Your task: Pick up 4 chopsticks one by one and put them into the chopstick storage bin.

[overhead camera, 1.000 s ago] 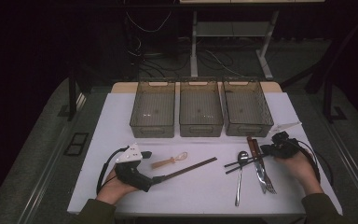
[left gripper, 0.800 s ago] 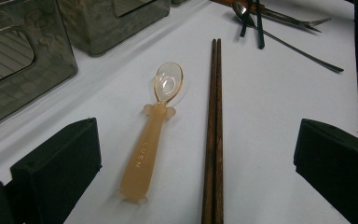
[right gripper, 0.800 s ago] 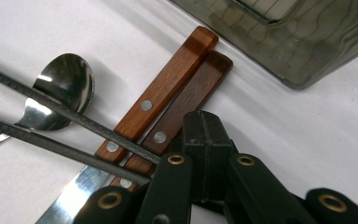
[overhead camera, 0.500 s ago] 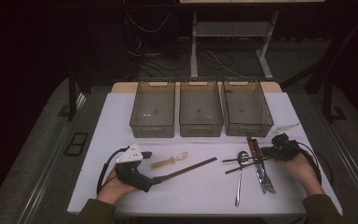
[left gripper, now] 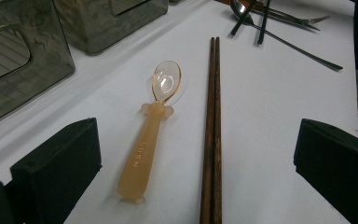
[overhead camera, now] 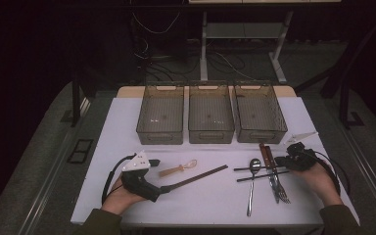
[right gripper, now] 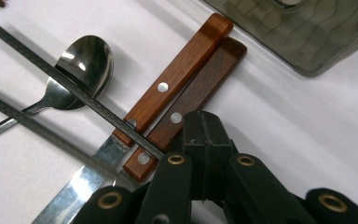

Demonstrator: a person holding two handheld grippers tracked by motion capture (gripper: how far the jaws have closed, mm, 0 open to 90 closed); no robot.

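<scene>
My left gripper lies at the table's front left, open. In the left gripper view its jaws stand wide apart around a translucent orange spoon and a pair of brown wooden chopsticks, touching neither. At the right, my right gripper is shut, with its tip over two wooden-handled pieces of cutlery. One of two black chopsticks crosses a metal spoon and ends beside the shut jaws, outside the pads. Both black chopsticks point left in the high view.
Three smoky plastic bins stand in a row at the back of the white table. A fork lies by the right hand. A small white object sits at the right edge.
</scene>
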